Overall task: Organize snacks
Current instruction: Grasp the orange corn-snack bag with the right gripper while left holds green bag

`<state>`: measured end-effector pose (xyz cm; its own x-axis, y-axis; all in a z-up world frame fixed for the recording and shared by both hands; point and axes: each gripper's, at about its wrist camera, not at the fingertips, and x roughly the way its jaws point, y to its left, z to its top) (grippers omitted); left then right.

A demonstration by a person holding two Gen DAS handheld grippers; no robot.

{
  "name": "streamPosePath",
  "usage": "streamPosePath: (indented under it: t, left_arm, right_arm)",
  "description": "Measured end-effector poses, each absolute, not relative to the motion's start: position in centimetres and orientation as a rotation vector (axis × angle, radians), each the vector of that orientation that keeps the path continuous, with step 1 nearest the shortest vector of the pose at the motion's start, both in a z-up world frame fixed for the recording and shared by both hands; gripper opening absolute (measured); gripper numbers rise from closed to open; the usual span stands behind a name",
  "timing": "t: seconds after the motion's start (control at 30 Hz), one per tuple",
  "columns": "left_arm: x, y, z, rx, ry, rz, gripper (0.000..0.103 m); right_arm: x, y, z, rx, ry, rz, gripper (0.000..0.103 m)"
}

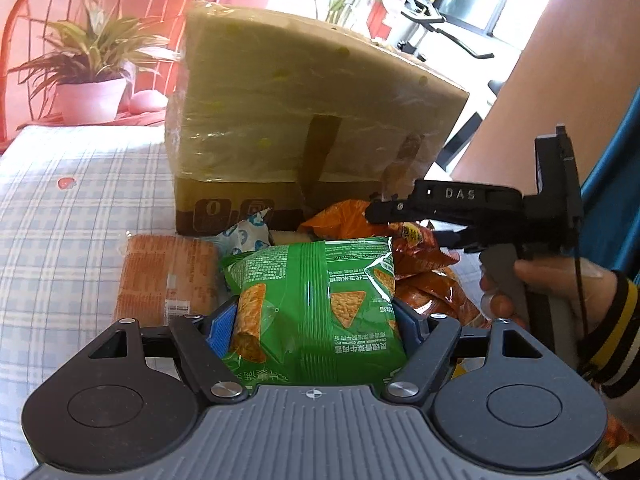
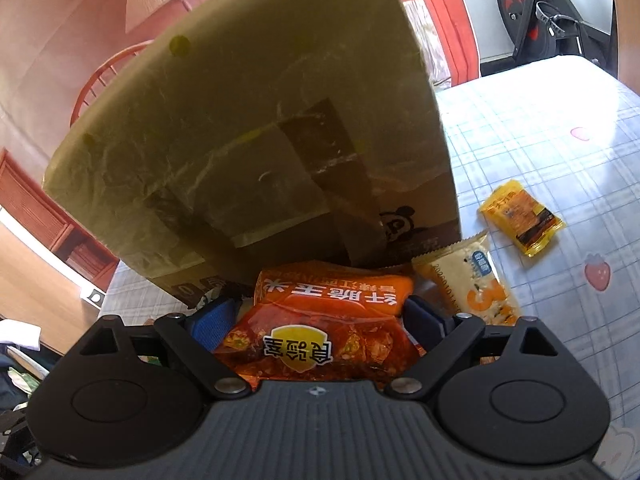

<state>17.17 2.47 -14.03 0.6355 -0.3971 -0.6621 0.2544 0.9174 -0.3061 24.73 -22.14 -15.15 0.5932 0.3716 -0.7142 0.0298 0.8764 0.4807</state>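
On the bench: checked blue-and-white cloth with strawberry prints (image 1: 72,200) covers the bench top.
Far centre: tall cardboard box wrapped in clear film (image 1: 304,112) stands on the cloth.
Near side of box: heap of snack packets lies at its foot.
Left gripper (image 1: 316,320): blue pads press both sides of the green corn-chip bag (image 1: 320,300), pinching it above the heap.
Left of green bag: flat orange biscuit packet (image 1: 168,276) lies on the cloth; small white-and-blue sachet (image 1: 248,232) sits just beyond it by the box.
Right gripper (image 2: 320,316): jaws spread wide on either side of the glossy orange-red snack bag (image 2: 320,336); whether the pads touch it cannot be told.
Right hand (image 1: 560,292): wraps the grey handle; striped black-and-yellow sleeve (image 1: 616,340) at the wrist.
Right of box: cream cracker packet with orange print (image 2: 468,280) lies beside the orange-red bag; small yellow sachet (image 2: 520,216) lies apart, farther right.
Far left background: potted striped-leaf plant (image 1: 88,76) before a red chair back.
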Motion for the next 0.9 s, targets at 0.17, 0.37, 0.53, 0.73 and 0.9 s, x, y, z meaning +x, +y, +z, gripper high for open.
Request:
streamPosePath:
  t: [0.17, 0.37, 0.53, 0.73, 0.9]
  left_arm:
    - [17.0, 2.8, -14.3, -0.210, 0.800, -0.373, 0.079]
    - [16.8, 3.2, -14.1, -0.224, 0.781, -0.355, 0.079]
    - [16.5, 4.2, -13.9, -0.256, 0.761, -0.304, 0.079]
    - [16.5, 5.0, -13.5, -0.295, 0.742, -0.251, 0.079]
    - [16.3, 5.2, -13.1, -0.312, 0.725, -0.226, 0.079]
  right_arm:
    - [24.7, -21.7, -15.6, 0.477, 0.940, 0.215, 0.090]
    - [25.3, -21.5, -16.0, 0.509, 0.972, 0.189, 0.092]
    - [25.5, -21.0, -16.3, 0.495, 0.973, 0.183, 0.086]
    - [24.2, -21.1, -15.8, 0.504, 0.937, 0.206, 0.073]
    - [22.2, -20.6, -14.6, 0.454, 0.876, 0.233, 0.072]
